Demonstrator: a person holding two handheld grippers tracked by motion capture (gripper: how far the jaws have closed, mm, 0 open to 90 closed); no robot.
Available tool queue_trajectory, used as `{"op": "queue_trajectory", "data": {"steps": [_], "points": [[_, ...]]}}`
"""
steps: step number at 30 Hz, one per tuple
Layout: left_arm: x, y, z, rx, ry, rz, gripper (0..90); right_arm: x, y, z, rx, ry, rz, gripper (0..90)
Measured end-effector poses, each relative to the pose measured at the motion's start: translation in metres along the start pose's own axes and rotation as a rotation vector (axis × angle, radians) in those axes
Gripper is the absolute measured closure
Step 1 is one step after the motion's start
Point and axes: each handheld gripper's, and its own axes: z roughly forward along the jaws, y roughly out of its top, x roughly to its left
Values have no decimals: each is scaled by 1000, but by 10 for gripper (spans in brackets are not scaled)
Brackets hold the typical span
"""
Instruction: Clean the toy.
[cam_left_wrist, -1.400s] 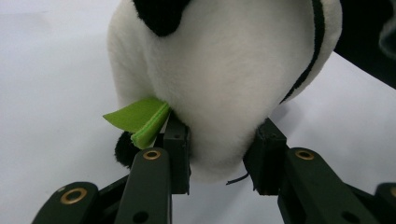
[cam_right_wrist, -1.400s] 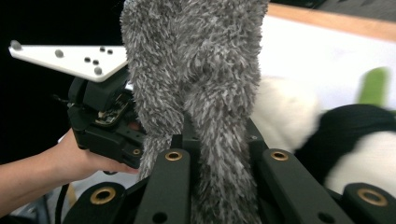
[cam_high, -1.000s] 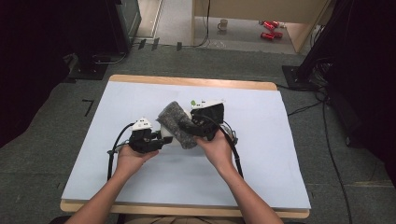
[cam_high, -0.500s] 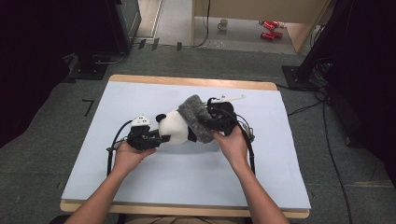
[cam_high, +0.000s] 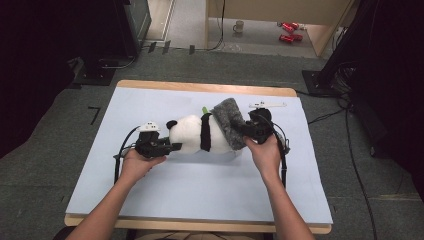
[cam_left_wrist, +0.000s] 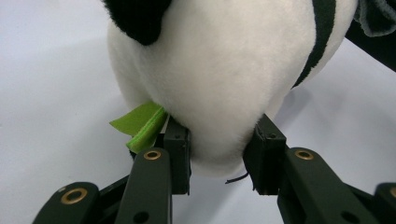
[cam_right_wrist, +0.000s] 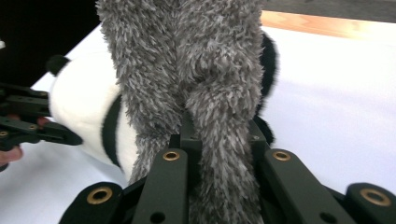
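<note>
Surface: pale blue table cover (cam_high: 200, 185)
Left gripper (cam_left_wrist: 217, 156): 2 jaws clamped on the plush panda's (cam_high: 192, 133) white head end, green felt leaf (cam_left_wrist: 140, 122) beside it
Right gripper (cam_right_wrist: 219, 140): jaws pinching grey furry cloth (cam_high: 229, 122) draped over the panda, mid-table
Beyond: mug (cam_high: 239, 26) on floor

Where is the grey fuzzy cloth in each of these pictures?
High view: the grey cloth lies over the panda's rear end, held by the right gripper.
Left gripper view: a bit of it at the top right corner.
Right gripper view: centre, rising from between the jaws.
Shared landmark: the panda's black band.
</note>
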Motion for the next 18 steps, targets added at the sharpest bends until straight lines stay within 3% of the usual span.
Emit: {"op": "queue_trajectory", "data": {"steps": [5,8,13,18], "points": [[4,1,1,-7,-9,-22,658,-10,-1,-8,3,-43,31,788],[5,1,2,-7,-12,-29,659,-8,2,-17,-14,-34,30,789],[4,1,1,-7,-9,-36,659,11,13,-33,-55,26,2,789],[2,2,2,-12,2,-33,660,35,17,-32,-58,89,-46,789]]}}
